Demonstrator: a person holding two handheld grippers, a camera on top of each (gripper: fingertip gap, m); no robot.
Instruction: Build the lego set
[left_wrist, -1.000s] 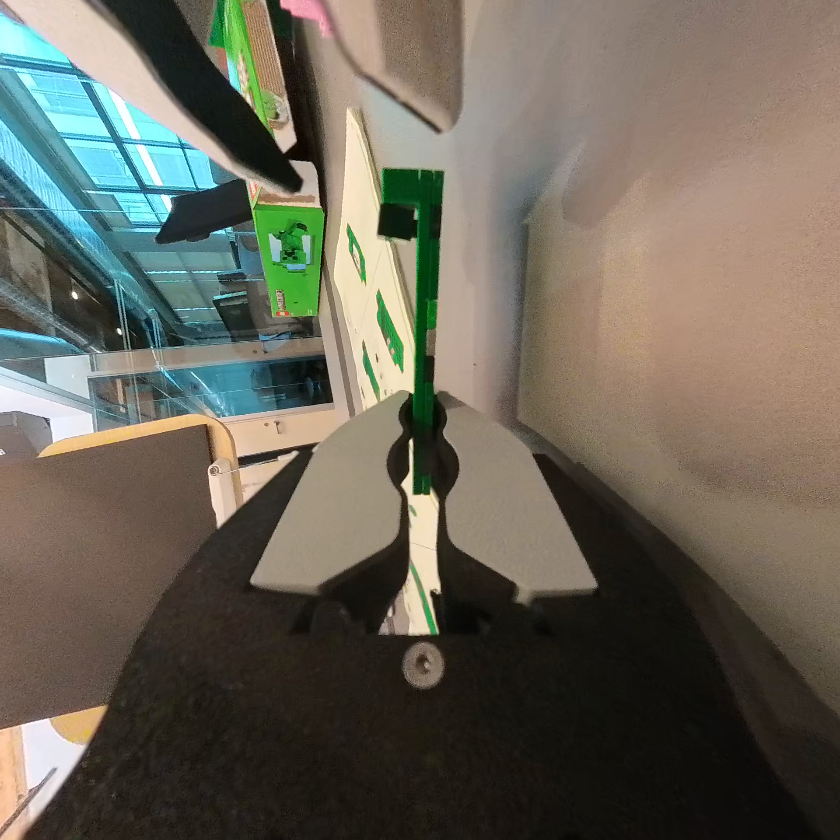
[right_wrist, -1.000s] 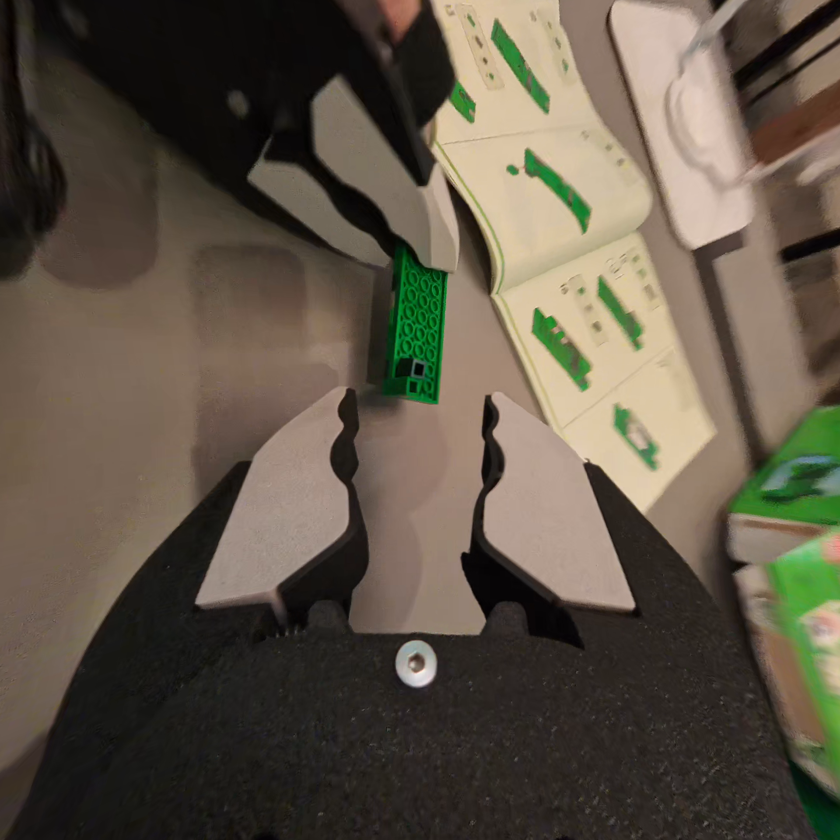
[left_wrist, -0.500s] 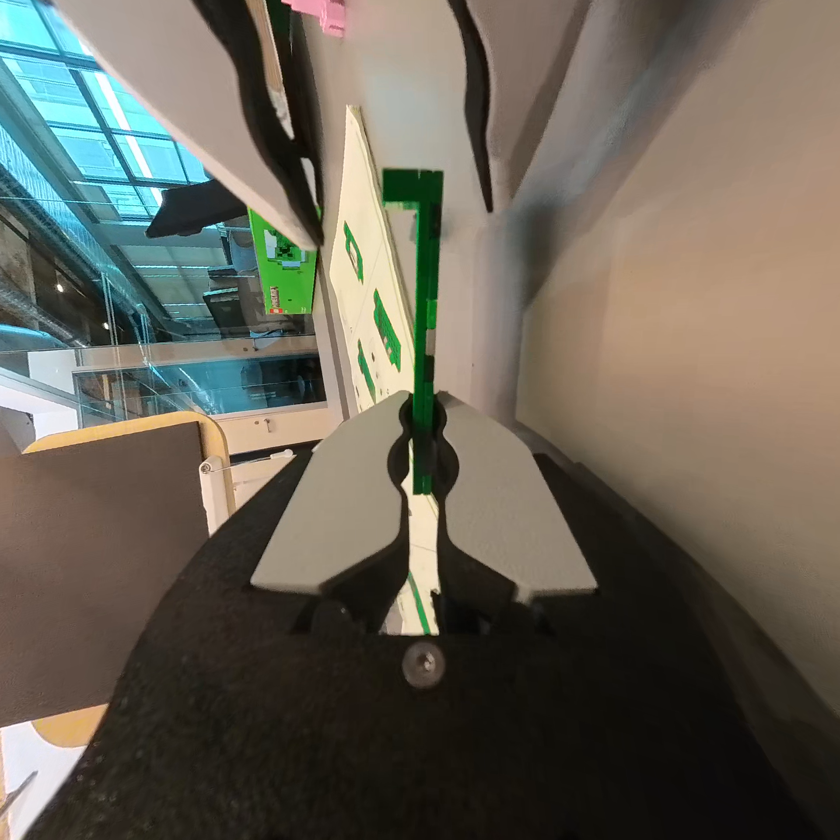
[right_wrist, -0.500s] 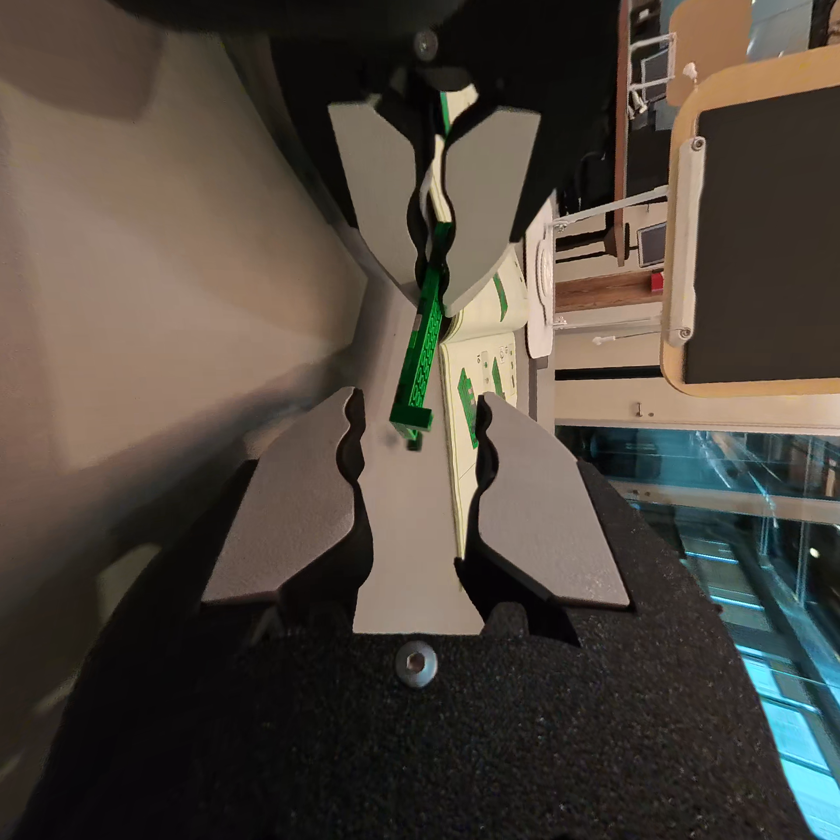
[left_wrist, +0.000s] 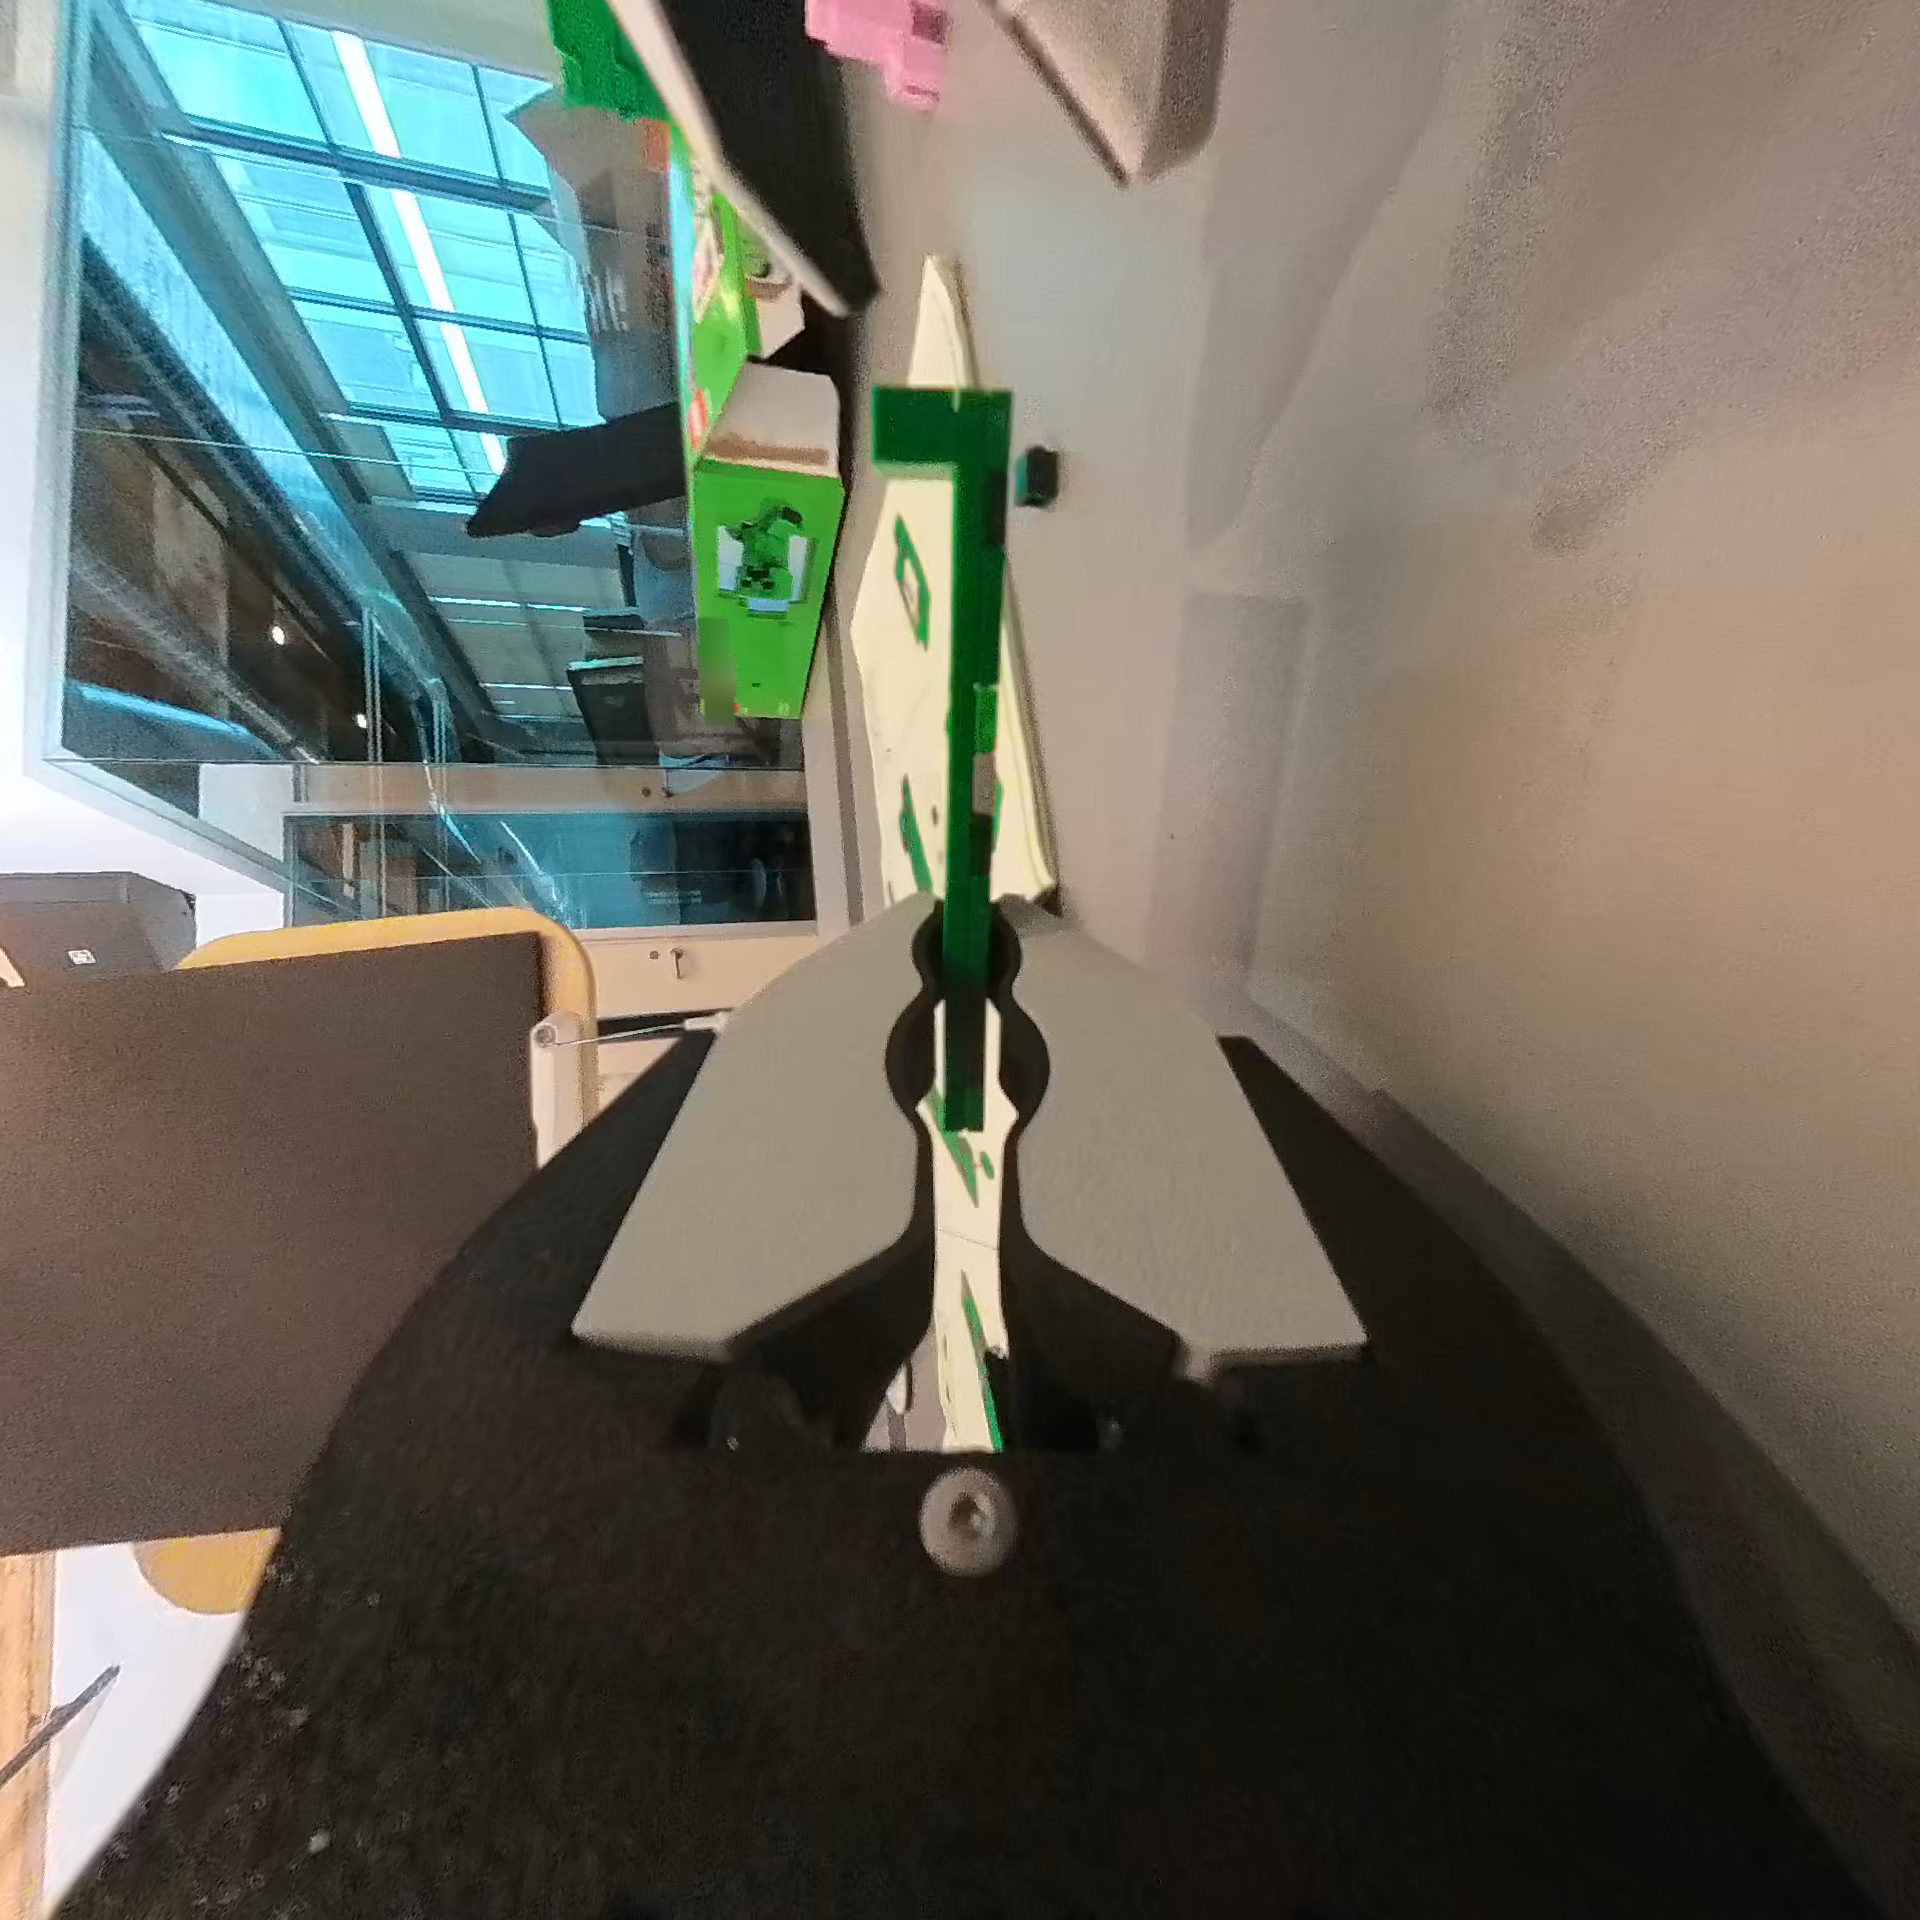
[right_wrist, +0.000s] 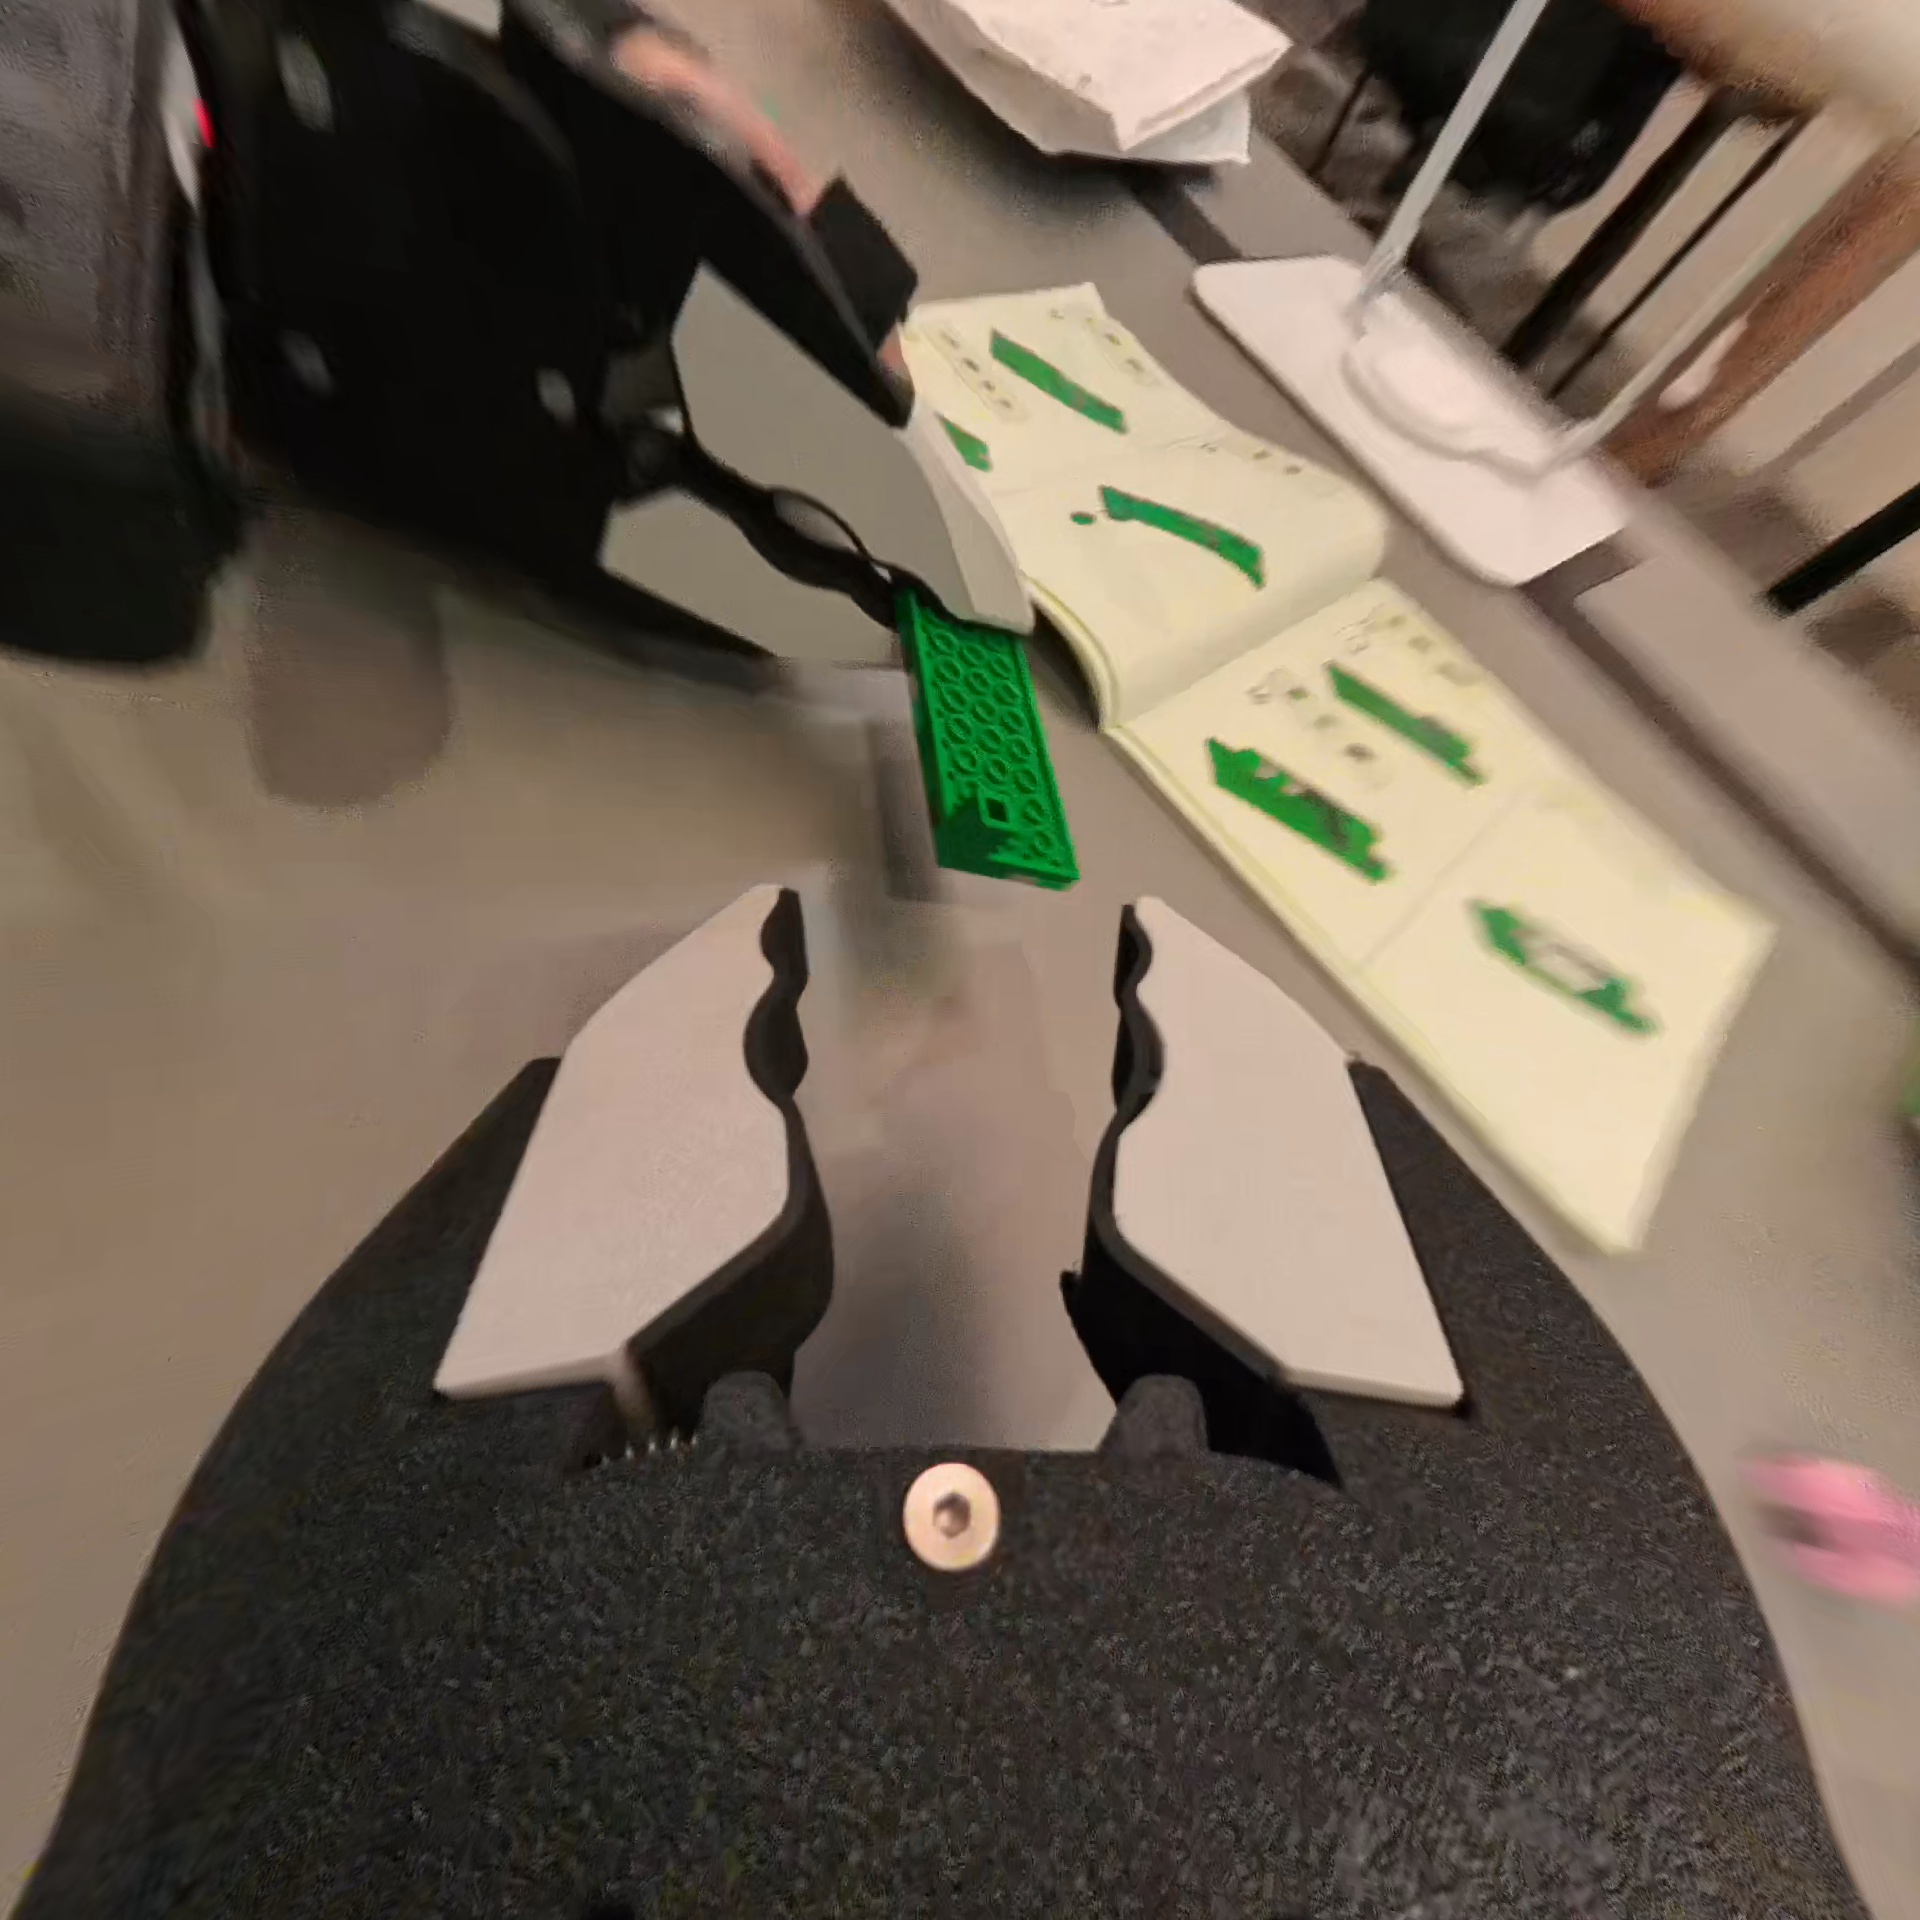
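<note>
My left gripper (left_wrist: 971, 925) is shut on a long green lego plate (left_wrist: 971, 665), held edge-on above the grey table, with a green block at its far end. In the right wrist view the same green plate (right_wrist: 987, 758) hangs underside up from the left gripper (right_wrist: 935, 592). My right gripper (right_wrist: 961, 914) is open and empty, just in front of the plate's free end and apart from it. A small dark brick (left_wrist: 1037, 476) lies on the table beyond the plate.
An open instruction booklet (right_wrist: 1299, 727) lies on the table to the right of the plate. A green lego box (left_wrist: 764, 592) stands behind it. Pink lego pieces (right_wrist: 1849, 1517) sit at the right edge. A white lamp base (right_wrist: 1413, 416) and a white bag (right_wrist: 1101, 73) are farther back.
My right gripper has swung out from facing the left gripper head-on and now looks down at the plate and table. The left gripper still holds the plate.
</note>
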